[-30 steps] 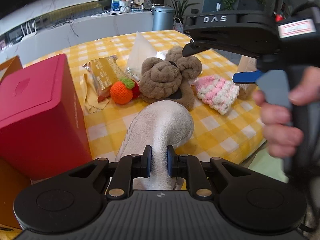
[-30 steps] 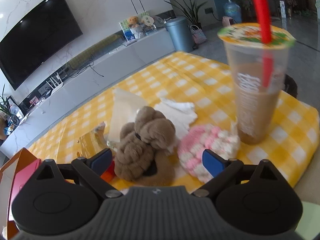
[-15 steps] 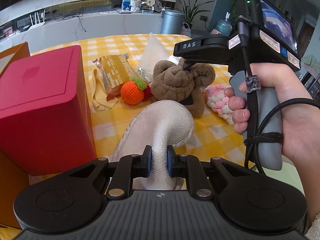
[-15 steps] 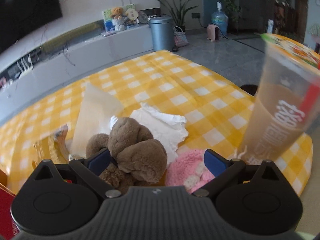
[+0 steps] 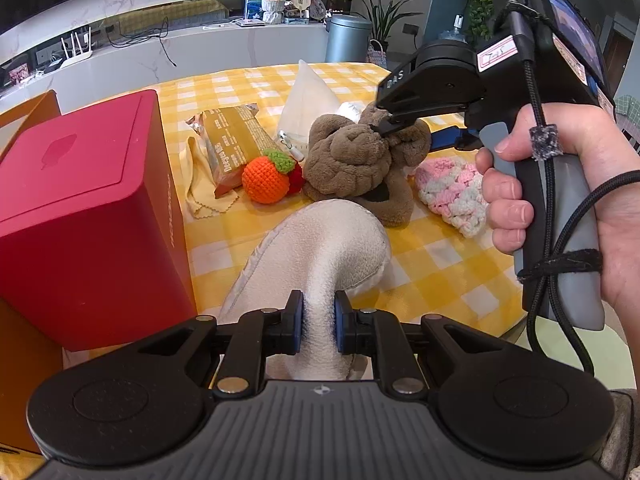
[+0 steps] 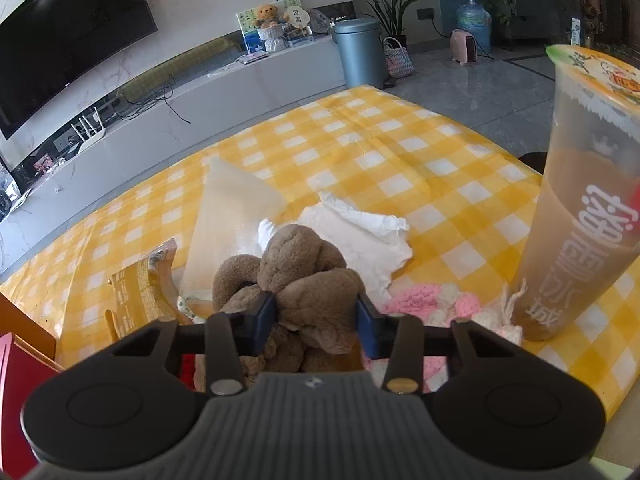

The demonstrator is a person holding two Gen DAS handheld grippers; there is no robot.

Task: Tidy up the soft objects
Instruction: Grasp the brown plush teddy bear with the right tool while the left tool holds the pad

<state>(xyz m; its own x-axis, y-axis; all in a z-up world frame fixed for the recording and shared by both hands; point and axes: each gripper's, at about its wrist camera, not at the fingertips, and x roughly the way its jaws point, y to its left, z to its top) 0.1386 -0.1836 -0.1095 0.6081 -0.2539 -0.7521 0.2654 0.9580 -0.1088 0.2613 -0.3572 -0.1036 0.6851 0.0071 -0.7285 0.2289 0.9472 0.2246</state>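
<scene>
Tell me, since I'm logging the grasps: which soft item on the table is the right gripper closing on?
The brown plush toy: the right gripper has its blue pads on either side of it. The pink-and-white knitted piece and orange crochet fruit lie untouched beside it.

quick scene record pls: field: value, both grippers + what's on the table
left gripper: shut on cream fleece slipper
right gripper: pads pressing either side of brown plush toy
beside plush: orange crochet fruit, pink-and-white knitted hat
left side: red box
right side: tall milk tea cup
surface: yellow checked tablecloth
</scene>
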